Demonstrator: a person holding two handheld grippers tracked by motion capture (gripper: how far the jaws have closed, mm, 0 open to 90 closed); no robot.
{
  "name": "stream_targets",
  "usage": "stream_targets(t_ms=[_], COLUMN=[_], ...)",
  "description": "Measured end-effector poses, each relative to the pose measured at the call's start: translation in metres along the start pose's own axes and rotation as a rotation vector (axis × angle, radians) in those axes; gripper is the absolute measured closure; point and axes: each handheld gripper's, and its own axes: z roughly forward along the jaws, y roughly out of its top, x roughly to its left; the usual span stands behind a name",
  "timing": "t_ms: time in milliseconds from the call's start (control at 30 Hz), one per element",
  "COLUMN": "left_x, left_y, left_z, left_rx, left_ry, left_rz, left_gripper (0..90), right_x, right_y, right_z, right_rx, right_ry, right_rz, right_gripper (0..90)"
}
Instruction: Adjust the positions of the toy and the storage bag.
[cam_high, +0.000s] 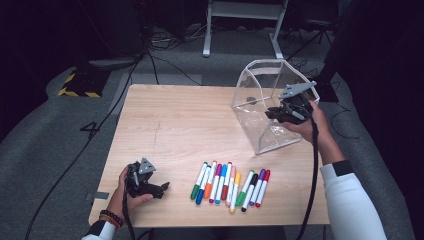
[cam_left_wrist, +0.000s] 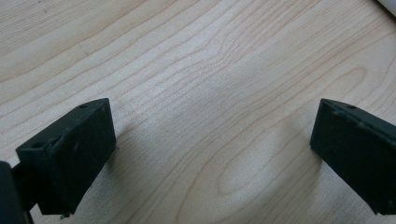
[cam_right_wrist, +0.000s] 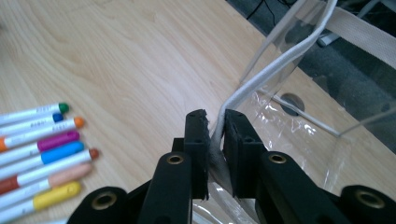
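High view: pale wood-grain table (cam_high: 165, 125), matte, rounded corners. A clear plastic pouch (cam_high: 260, 100) with white fabric edging stands at the far right of the table, its walls glossy and creased, mouth held open in an angular shape. The right gripper (cam_high: 272, 113), black with a grey three-cornered plate on top, is at the pouch's near rim. A row of felt-tip markers (cam_high: 230, 182), white barrels with coloured caps, lies side by side at the near edge, well apart from the pouch. The left gripper (cam_high: 164, 188) rests low at the near left corner, just beside the markers but not touching them.

Left gripper view: two blocky black jaws spread wide, only bare wood grain between them.

Right gripper view: jaws pressed together, pinching the pouch's white woven edge band (cam_right_wrist: 261, 74); the flat strap rises between the pads and curves away up right. Crinkled transparent film lies below the jaws. Marker caps show at left: green, blue, orange, magenta, brown, peach, yellow.
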Motion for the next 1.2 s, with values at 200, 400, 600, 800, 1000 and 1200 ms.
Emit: stream_targets(t_ms=[200, 400, 600, 800, 1000, 1200], left_x=[0.000, 0.000, 0.000, 0.000, 0.000, 0.000], left_y=[0.000, 0.000, 0.000, 0.000, 0.000, 0.000], left_z=[0.000, 0.000, 0.000, -0.001, -0.001, -0.001], left_rx=[0.000, 0.000, 0.000, 0.002, 0.002, 0.003], left_ry=[0.000, 0.001, 0.001, 0.002, 0.002, 0.003], left_rz=[0.000, 0.000, -0.001, 0.000, 0.001, 0.000], left_gripper=[0.5, 0.5, 0.5, 0.5, 0.5, 0.5], right_x=[-0.004, -0.010, -0.021, -0.038, -0.035, -0.021], right_y=[-0.021, -0.004, 0.020, 0.018, 0.017, 0.015], right_z=[-0.021, -0.020, 0.005, 0.031, 0.031, 0.028], right_rx=[0.034, 0.005, 0.065, 0.150, 0.107, 0.073], right_ry=[-0.016, -0.057, -0.147, -0.193, -0.105, -0.033], right_rz=[-0.002, 0.047, 0.180, 0.295, 0.228, 0.081], right_gripper=[77.8, 56.6, 44.0, 70.5, 87.9, 88.2])
